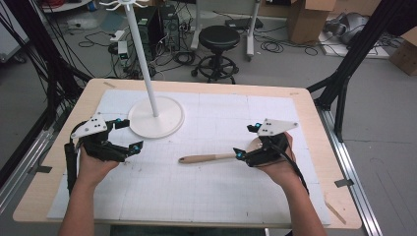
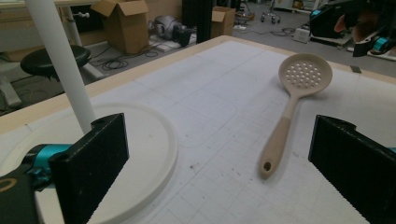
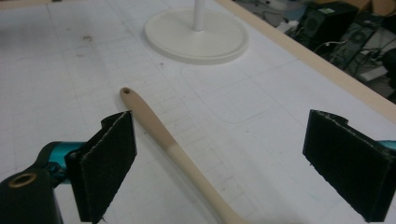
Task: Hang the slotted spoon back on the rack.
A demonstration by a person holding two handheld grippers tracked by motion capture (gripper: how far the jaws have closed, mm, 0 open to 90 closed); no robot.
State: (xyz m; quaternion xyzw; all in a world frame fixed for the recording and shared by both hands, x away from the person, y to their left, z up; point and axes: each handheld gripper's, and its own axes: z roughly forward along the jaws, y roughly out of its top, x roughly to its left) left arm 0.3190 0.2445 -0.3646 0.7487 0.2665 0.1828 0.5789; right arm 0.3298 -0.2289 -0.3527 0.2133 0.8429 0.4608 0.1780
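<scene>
Item: slotted spoon (image 2: 290, 108) — beige, perforated round bowl, long handle with a hanging hole at its end.
Position: flat on the white grid mat (image 1: 211, 191), right of centre, between the two grippers but much closer to the right one.
Long axis: runs left–right across the table; the handle end points left toward the middle of the mat, and the bowl lies at the right, under the right hand in the high view.
Right gripper (image 3: 233, 163): jaws spread wide, holding nothing; in the right gripper view the handle passes up between the jaws, just beside one pad (image 3: 109, 163) — whether it touches that pad I cannot tell.
Left gripper (image 1: 129, 135): jaws wide apart, empty, hovering near the left of the mat; the spoon lies well apart to its right, the handle tip being the nearest part.
Nearer hand: the right — judged the one placed to take the handle by closing across it.
Stand (image 1: 156, 117): white round base with an upright pole, far-left on the mat, just beyond the left gripper, apart from the spoon.
Support: wooden table (image 1: 305, 105), mat covering most of it.
</scene>
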